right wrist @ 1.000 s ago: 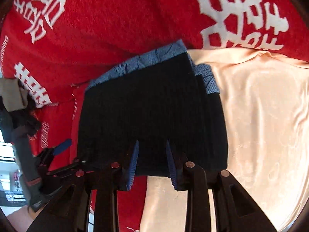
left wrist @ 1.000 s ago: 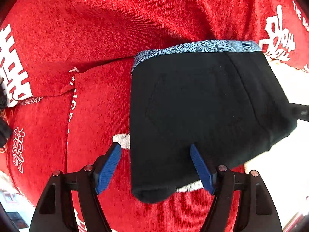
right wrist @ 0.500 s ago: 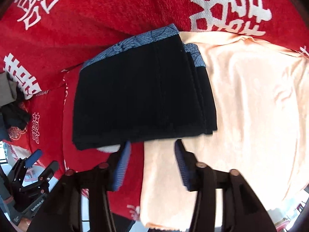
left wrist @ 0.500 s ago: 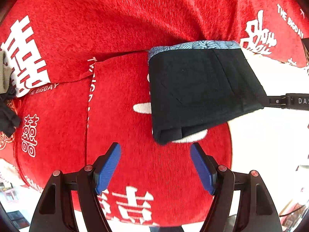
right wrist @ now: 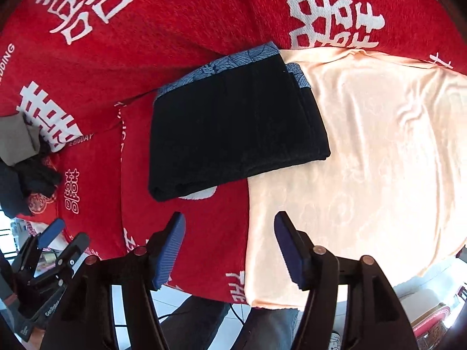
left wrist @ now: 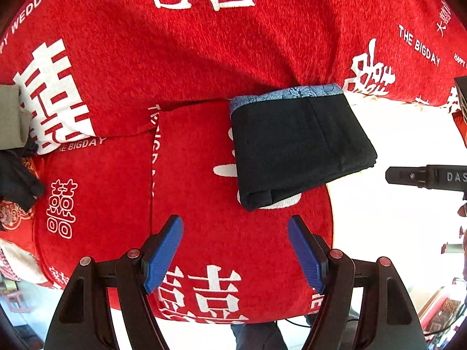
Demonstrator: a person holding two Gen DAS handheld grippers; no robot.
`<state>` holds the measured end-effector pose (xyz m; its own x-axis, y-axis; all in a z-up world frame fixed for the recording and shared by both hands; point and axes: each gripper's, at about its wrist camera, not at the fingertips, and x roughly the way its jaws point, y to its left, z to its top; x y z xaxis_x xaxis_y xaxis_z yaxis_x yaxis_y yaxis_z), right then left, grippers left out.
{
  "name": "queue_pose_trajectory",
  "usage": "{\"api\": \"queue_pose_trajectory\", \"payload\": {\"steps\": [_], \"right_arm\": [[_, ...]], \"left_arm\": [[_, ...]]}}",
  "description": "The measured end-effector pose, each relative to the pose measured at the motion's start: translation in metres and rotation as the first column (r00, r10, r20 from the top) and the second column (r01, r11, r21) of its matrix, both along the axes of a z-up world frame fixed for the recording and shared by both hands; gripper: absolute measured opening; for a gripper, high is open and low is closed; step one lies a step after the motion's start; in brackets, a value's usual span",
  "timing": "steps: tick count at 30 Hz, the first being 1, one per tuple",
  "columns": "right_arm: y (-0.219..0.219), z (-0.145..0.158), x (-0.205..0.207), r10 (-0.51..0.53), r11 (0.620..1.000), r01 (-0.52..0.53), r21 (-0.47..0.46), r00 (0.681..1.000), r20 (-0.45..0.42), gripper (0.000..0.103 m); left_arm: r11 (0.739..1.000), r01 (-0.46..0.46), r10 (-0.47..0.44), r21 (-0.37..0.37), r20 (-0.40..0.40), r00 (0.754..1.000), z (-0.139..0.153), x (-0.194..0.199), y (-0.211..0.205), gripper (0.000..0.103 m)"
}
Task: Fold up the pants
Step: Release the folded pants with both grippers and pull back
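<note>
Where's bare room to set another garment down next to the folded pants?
Free: the peach satin cloth right of the folded black pants with blue patterned waistband, and the red printed blanket between the pants and both open grippers. Crowded: far left, where grey and black clothes pile up.

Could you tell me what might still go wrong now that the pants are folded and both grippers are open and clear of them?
1. The pants straddle the seam between the red blanket and the slippery-looking peach cloth; a nudge could slide the layers apart.
2. The near-left corner bulges, so the fold may spring open.
3. The left gripper and right gripper hover close; a low pass could snag the edge.
</note>
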<state>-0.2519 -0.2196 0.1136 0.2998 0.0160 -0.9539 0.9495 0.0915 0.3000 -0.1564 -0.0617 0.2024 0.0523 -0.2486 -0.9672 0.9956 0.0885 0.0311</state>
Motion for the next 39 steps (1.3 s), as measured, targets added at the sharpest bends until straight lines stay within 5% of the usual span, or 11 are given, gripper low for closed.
{"api": "queue_pose_trajectory", "payload": {"steps": [16,39], "right_arm": [[0.003,0.033,0.005,-0.003,0.999,0.003,-0.032,1.000,0.011,0.069],[0.009,0.006,-0.052,-0.125,0.992,0.124,0.022,0.991,0.036,0.070]], "left_arm": [[0.999,-0.046,0.046,-0.024,0.003,0.999,0.014,0.019,0.003,0.075],[0.996,-0.066,0.064,0.067,0.025,0.998,-0.013,0.016,-0.032,0.075]]}}
